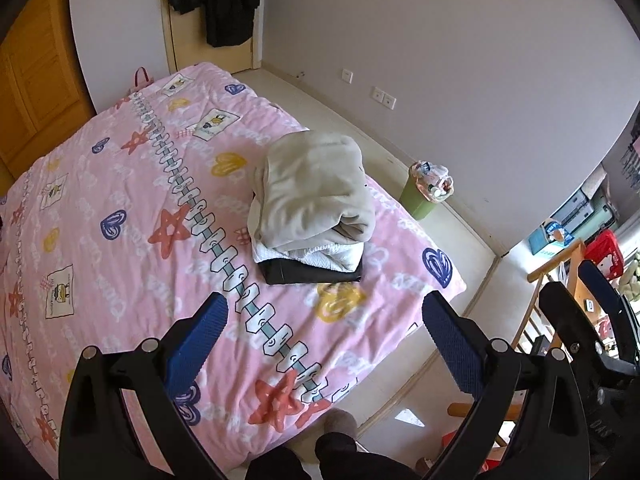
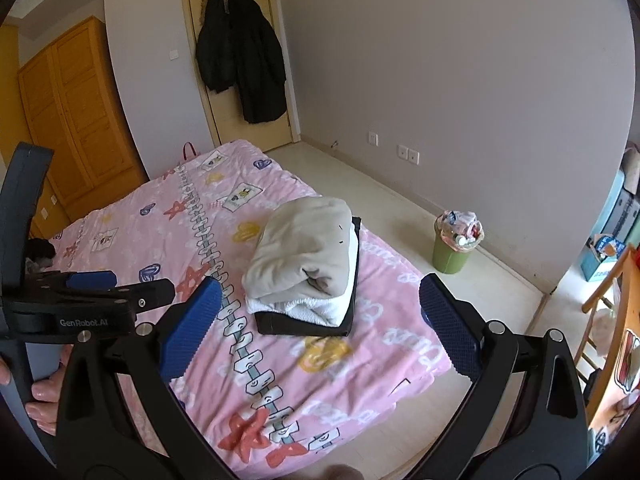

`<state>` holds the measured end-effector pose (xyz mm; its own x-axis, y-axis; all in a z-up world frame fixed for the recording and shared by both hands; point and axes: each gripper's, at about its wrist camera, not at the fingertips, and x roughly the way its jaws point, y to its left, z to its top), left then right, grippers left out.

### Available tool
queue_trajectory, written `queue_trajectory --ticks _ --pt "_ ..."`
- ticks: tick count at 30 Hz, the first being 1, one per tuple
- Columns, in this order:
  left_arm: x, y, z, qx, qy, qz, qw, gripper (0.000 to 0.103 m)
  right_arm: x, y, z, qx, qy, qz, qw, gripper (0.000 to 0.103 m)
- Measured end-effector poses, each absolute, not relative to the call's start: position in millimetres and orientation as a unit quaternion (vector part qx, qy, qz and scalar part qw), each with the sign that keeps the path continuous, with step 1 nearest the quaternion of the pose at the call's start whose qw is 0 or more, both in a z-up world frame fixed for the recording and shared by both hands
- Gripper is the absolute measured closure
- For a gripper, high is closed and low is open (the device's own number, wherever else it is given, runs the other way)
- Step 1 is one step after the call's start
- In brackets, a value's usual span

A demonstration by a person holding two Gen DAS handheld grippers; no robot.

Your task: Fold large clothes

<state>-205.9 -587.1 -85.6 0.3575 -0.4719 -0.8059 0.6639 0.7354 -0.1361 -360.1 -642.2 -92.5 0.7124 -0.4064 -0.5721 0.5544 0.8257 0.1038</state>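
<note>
Folded stack (image 1: 310, 208): sits on the bed a little right of centre in the left wrist view and at centre in the right wrist view (image 2: 306, 270); three layers lie one on another.
Top layer: a thick cream fleece garment (image 1: 316, 184), rolled and folded, its open end facing the lower edge of the frame.
Middle layer: a white textured piece (image 1: 308, 256), showing only along the near edge under the cream one.
Bottom layer: a flat black garment (image 2: 304, 326), sticking out at the near side and right side of the pile.
Left gripper (image 1: 324, 344): low in its own view, blue pads wide apart, nothing between them, held above the near part of the bed and apart from the stack.
Right gripper (image 2: 320, 320): low in its own view, blue pads spread wide, holding nothing, also clear of the stack.
Bed cover (image 1: 120, 208): pink, printed with stars, hearts and a zip-like strip running diagonally just left of the pile.
Green bin (image 2: 452, 252): on the floor right of the bed, against the wall, filled to the top.
Dark coats (image 2: 240, 60): hanging on the door, upper centre.
Wooden wardrobe (image 2: 68, 120): upper left.
</note>
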Motion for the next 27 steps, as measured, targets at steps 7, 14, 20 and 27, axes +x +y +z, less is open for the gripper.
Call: queue_trajectory --ticks 7,14,20,27 --pt "-200.8 -583.1 -90.0 0.102 0.455 -0.342 0.816 0.008 -359.9 -642.3 -103.3 0.146 0.282 -0.264 0.911 0.006" --pt "-196.1 -578.3 -97.1 0.096 0.465 -0.332 0.815 0.008 -359.7 -641.2 -106.3 0.161 0.283 -0.263 0.908 0.006" --pt "-197.5 -578.2 -96.9 0.105 0.459 -0.332 0.817 0.008 -357.2 -638.9 -105.5 0.164 0.283 -0.257 0.909 0.006" --pt "-198.3 -582.5 -97.9 0.109 0.463 -0.343 0.810 0.008 -354.8 -636.8 -104.4 0.165 0.283 -0.254 0.910 0.006"
